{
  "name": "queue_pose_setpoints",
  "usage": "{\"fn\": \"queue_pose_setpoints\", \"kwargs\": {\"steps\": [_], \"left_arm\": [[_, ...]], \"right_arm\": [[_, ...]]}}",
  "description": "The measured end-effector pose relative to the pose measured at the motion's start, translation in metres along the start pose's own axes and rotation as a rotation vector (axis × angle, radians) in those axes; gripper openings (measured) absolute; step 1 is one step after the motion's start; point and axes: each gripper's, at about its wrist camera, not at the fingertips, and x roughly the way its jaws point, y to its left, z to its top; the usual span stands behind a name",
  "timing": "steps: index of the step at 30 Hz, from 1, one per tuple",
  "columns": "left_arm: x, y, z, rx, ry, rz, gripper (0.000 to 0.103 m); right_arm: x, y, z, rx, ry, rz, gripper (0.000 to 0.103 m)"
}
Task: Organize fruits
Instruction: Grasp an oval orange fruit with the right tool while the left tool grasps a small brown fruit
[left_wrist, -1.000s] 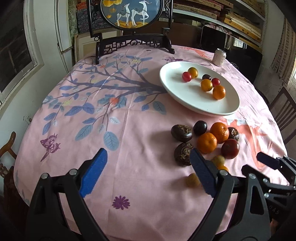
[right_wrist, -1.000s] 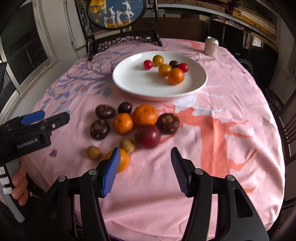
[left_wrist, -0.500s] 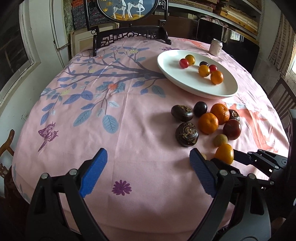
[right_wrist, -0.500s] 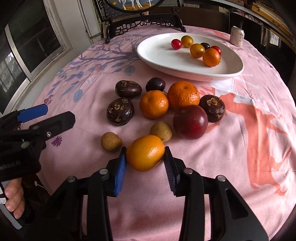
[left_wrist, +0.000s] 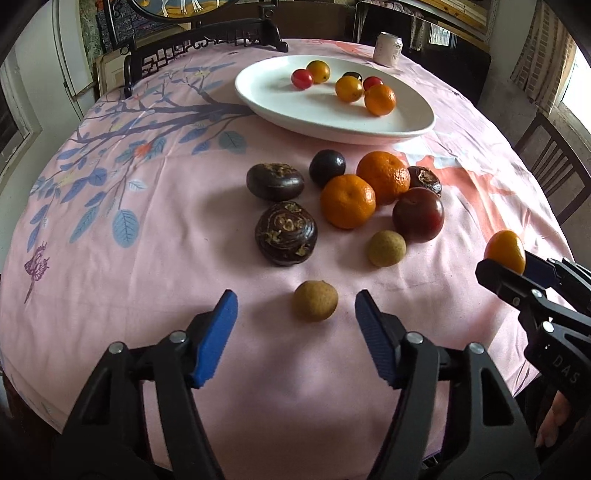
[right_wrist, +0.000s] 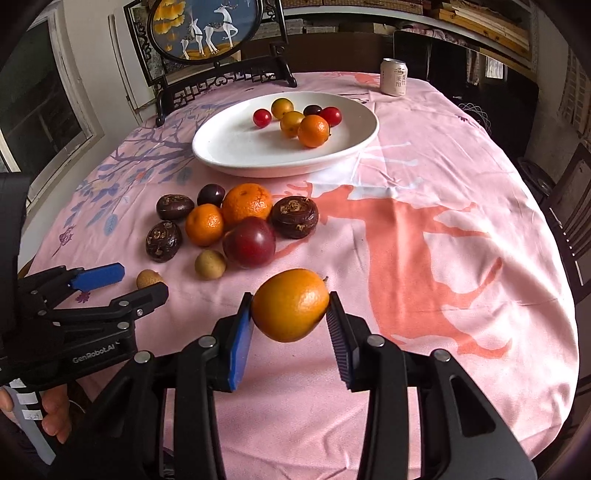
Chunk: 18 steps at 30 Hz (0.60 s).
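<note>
My right gripper is shut on a small orange fruit and holds it above the pink tablecloth; the fruit also shows in the left wrist view. My left gripper is open, its jaws on either side of a small tan longan on the cloth. A cluster of loose fruit lies beyond: two mandarins, a red plum, dark brown round fruits, a second longan. A white plate at the back holds several small fruits.
A drink can stands behind the plate. A framed deer picture on a dark stand sits at the table's far edge. Wooden chairs stand to the right. The table edge is close below both grippers.
My right gripper has lifted the orange fruit off the cloth and drawn back. My left gripper has moved forward and right, so the longan now lies between its jaws.
</note>
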Motion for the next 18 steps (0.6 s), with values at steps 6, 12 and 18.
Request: {"fn": "queue_pose_setpoints", "kwargs": {"steps": [6,12,18], "left_arm": [[-0.006,-0.002,0.0,0.007,-0.02,-0.022,0.025],[-0.02,0.001,0.002,0.003,-0.049,-0.028,0.025],[-0.03,0.004,0.008,0.001,-0.074,-0.038,0.025]], "right_arm": [[-0.002,0.0,0.0,0.005,-0.003,0.016,0.04],[-0.004,0.001,0.001,0.005,-0.008,0.016,0.04],[-0.004,0.001,0.005,0.01,-0.006,0.015,0.04]]}}
